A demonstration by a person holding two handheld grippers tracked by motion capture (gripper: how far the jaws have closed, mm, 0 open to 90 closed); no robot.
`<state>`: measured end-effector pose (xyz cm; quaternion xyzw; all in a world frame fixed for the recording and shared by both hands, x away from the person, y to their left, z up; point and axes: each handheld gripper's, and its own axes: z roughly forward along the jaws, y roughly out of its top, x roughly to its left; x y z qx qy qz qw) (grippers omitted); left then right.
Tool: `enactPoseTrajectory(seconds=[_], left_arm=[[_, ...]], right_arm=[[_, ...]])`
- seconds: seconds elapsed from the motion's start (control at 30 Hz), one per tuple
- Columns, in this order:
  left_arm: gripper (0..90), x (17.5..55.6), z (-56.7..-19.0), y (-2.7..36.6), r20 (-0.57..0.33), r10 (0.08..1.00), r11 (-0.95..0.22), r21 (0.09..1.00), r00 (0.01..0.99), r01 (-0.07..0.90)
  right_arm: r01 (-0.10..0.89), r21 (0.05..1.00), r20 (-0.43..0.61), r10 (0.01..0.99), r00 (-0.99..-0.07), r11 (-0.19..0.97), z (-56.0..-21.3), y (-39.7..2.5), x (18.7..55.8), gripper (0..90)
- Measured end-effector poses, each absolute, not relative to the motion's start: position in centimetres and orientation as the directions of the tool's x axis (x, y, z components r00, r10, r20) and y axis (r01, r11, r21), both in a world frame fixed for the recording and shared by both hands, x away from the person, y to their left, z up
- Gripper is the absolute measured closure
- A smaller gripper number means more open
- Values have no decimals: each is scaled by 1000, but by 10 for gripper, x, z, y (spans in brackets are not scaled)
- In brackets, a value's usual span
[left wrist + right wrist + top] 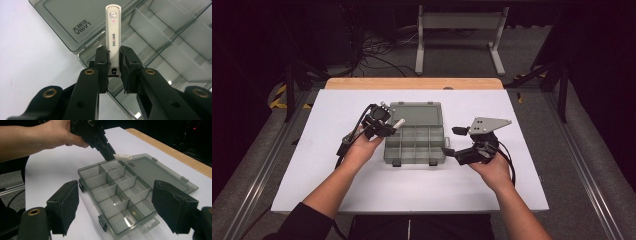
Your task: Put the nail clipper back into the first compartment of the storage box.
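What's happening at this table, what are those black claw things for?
A person holds a gripper in each hand. The left gripper is shut on a small white clipper, held above a corner of an open, grey divided box on the white table. The right gripper is open beside the box, holding nothing. The box's compartments look empty and its lid lies flat behind it.
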<state>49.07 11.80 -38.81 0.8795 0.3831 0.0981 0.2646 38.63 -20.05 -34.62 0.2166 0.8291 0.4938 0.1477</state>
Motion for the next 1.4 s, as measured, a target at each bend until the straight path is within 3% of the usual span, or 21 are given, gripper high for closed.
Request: enactPoseTrajectory(seconds=[1.4], left_arm=[[769,492,-400,118,-56,743,-564,484,667,669]], right_arm=[[216,880,-28,500,-866,423,-348,-198,387,221]])
